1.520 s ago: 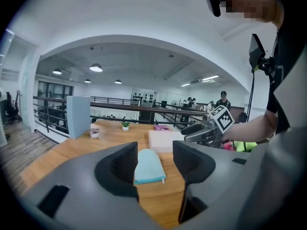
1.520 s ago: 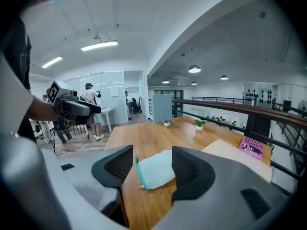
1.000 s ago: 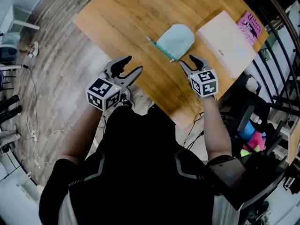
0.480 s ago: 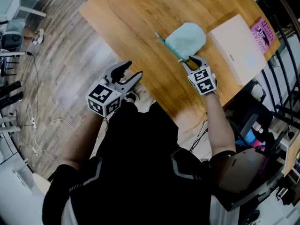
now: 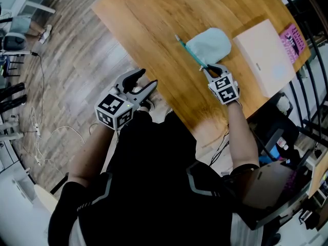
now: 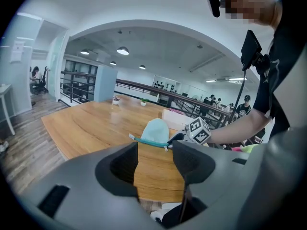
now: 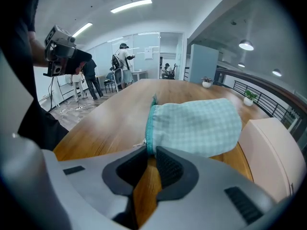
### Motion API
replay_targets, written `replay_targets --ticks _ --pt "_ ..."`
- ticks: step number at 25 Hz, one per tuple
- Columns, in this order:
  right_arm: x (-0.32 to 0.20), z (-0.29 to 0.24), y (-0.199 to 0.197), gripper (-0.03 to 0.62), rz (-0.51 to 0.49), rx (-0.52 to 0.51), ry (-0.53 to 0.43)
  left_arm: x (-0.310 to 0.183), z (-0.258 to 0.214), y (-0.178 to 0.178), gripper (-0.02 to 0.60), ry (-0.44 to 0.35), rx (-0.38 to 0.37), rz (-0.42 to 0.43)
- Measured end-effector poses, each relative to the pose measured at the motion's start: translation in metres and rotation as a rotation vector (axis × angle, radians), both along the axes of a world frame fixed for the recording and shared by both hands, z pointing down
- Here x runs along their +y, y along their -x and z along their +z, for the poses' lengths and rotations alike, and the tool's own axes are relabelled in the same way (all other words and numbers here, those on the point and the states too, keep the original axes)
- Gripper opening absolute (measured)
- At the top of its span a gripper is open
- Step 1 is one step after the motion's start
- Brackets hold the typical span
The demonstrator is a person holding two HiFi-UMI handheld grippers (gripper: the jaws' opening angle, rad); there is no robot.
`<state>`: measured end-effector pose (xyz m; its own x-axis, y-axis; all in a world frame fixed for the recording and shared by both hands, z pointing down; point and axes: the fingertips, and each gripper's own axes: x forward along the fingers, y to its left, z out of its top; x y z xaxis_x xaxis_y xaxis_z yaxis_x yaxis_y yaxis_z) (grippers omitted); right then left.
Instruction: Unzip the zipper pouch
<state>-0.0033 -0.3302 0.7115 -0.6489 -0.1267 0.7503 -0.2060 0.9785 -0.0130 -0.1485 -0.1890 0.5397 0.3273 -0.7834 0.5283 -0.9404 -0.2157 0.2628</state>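
On table, right gripper jaws just closing, pinching zipper pouch corner; left gripper jaws released.

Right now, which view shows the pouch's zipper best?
The right gripper view: the zipper runs close and large along the pouch. The head view shows a thin line; the left gripper view, small and distant.

Near corner of zipper pouch is hidden behind tips of right gripper, whose jaws have just been closing with that corner between them; actual pinch cannot be told. Print on pink book is too small to read.
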Motion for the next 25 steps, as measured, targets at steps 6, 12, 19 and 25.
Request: replay_targets --ticks 6,12,19,25 --pt "0.002 -0.014 0.002 0.063 0.067 -0.038 0.058 -0.006 -0.009 -0.007 0.242 -0.014 0.016 0.034" --pt "0.005 -0.057 0.005 0.06 0.176 -0.133 0.136 -0.024 -0.028 -0.014 0.242 -0.052 0.024 0.116" --pt "0.008 -0.125 0.015 0.057 0.31 -0.267 0.191 -0.048 -0.054 -0.02 0.236 -0.134 0.051 0.236" --pt "0.016 -0.184 0.015 0.055 0.42 -0.34 0.178 -0.061 -0.082 -0.026 0.236 -0.224 0.044 0.358"
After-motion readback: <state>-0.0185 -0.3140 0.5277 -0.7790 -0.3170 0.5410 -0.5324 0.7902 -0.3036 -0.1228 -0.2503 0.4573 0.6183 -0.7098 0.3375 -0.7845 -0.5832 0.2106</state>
